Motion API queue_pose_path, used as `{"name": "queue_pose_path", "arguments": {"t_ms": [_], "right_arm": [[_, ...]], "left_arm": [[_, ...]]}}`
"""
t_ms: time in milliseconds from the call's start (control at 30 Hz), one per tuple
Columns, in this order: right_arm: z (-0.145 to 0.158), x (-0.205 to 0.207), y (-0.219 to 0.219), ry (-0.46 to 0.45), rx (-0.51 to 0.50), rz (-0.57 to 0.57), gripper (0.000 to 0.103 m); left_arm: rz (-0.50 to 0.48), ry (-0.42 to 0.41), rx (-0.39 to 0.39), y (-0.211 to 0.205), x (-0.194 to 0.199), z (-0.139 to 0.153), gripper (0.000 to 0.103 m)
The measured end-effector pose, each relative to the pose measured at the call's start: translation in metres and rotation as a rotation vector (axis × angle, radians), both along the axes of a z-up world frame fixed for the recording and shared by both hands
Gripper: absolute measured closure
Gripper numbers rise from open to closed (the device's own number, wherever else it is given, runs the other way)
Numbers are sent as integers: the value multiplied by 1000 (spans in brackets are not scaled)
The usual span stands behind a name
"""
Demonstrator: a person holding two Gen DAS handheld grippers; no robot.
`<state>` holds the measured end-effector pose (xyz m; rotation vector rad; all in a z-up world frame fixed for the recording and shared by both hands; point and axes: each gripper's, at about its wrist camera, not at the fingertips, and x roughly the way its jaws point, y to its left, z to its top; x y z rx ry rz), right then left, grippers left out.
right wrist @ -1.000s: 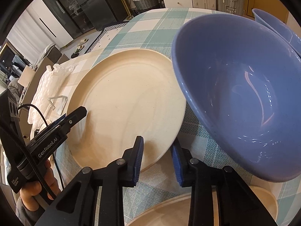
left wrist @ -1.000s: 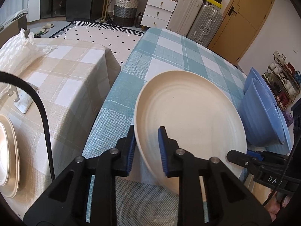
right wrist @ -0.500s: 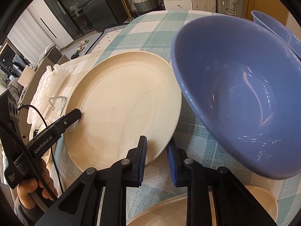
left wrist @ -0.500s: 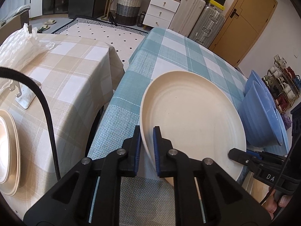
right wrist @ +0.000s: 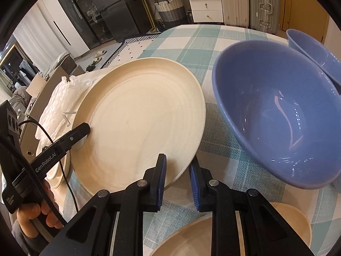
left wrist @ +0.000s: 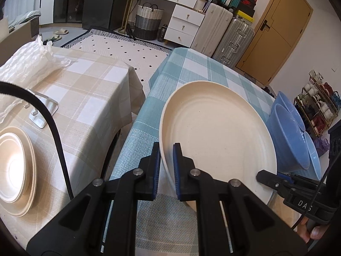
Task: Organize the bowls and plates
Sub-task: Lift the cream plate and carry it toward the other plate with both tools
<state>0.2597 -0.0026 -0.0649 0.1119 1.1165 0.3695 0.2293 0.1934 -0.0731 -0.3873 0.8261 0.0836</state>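
- Your left gripper (left wrist: pixel 165 160) went from standing wide around the rim of the cream plate (left wrist: pixel 217 136) to clenched on it, with its jaws closing in that last second; the blue pads (left wrist: pixel 176 162) now pinch the near-left edge from both sides.
- Same story on your right gripper (right wrist: pixel 177 177): the jaws have just been closing in, and the plate's near-right rim sits between the pads. It looks like it's grasping that edge, one pad on top, the other under the rim.
- So both of your grippers hold the same cream plate, one on each side. Since the earlier frames it's come up off the teal checked surface (left wrist: pixel 191 68) and it's tilted, far edge higher.
- In the right wrist view you can see your left gripper's finger (right wrist: pixel 78 131) lying on the plate's left rim, and your hand (right wrist: pixel 40 215) wrapped around its handle.
- Blue bowl (right wrist: pixel 277 115) is just right of the plate, tipped so its inside faces the camera. A second blue bowl (right wrist: pixel 313 49) sits behind it, touching or nearly so, can't tell which.
- Another cream dish (right wrist: pixel 283 213) is under your right gripper, mostly hidden.
- Over on the beige checked surface (left wrist: pixel 89 98) at left there's a stack of cream plates (left wrist: pixel 17 170), well apart from the one you're holding, plus some crumpled plastic wrap (left wrist: pixel 23 61).
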Motion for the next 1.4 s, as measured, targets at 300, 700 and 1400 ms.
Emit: {"name": "queue_pose_path", "arguments": {"t_ms": [300, 700, 1400], "right_arm": [[22, -21, -17, -51, 22, -2, 82], [37, -51, -24, -95, 41, 32, 82], [47, -114, -80, -140, 43, -24, 82]], "left_arm": [[-5, -40, 13, -19, -23, 25, 95], [14, -82, 27, -32, -73, 45, 95], [-72, -111, 71, -109, -135, 65, 94]]}}
